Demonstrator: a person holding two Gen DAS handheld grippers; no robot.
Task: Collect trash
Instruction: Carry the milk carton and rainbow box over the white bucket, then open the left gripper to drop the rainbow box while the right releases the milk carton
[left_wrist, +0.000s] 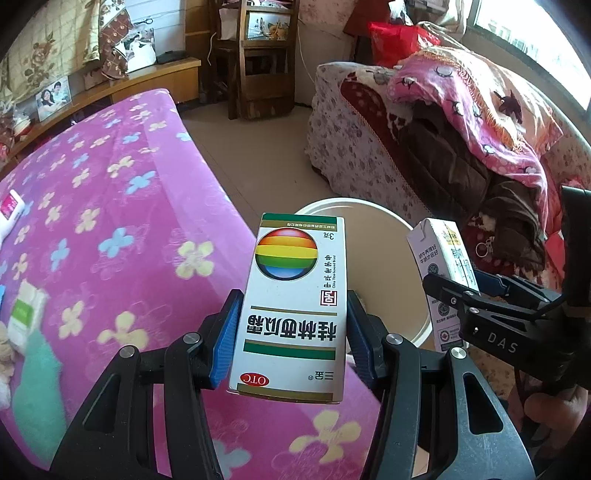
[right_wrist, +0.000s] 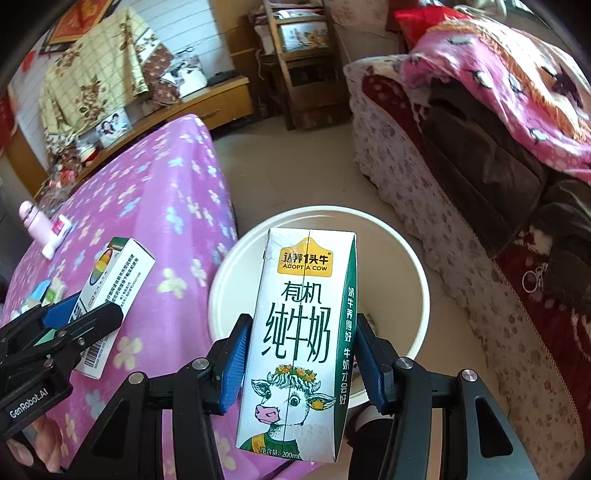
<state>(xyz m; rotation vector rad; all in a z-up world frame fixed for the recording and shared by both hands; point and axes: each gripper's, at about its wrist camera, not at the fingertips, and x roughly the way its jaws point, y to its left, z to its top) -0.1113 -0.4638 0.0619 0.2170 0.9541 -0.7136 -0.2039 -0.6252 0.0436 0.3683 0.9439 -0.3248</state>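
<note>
My left gripper (left_wrist: 291, 317) is shut on a white medicine box (left_wrist: 291, 310) with a rainbow ball on it, held at the bed's edge beside a white bucket (left_wrist: 417, 325). My right gripper (right_wrist: 301, 343) is shut on a white and green milk carton (right_wrist: 299, 317), held over the bucket (right_wrist: 417, 314). The right gripper (left_wrist: 465, 295) with the carton (left_wrist: 439, 258) shows at the right in the left wrist view. The left gripper (right_wrist: 85, 317) with the medicine box (right_wrist: 110, 291) shows at the left in the right wrist view.
A bed with a pink flowered blanket (left_wrist: 110, 221) lies to the left, with a small packet (left_wrist: 26, 317) and a pink bottle (right_wrist: 37, 225) on it. A sofa piled with blankets (left_wrist: 461, 122) stands to the right. A wooden shelf (left_wrist: 266, 55) stands across the tan floor.
</note>
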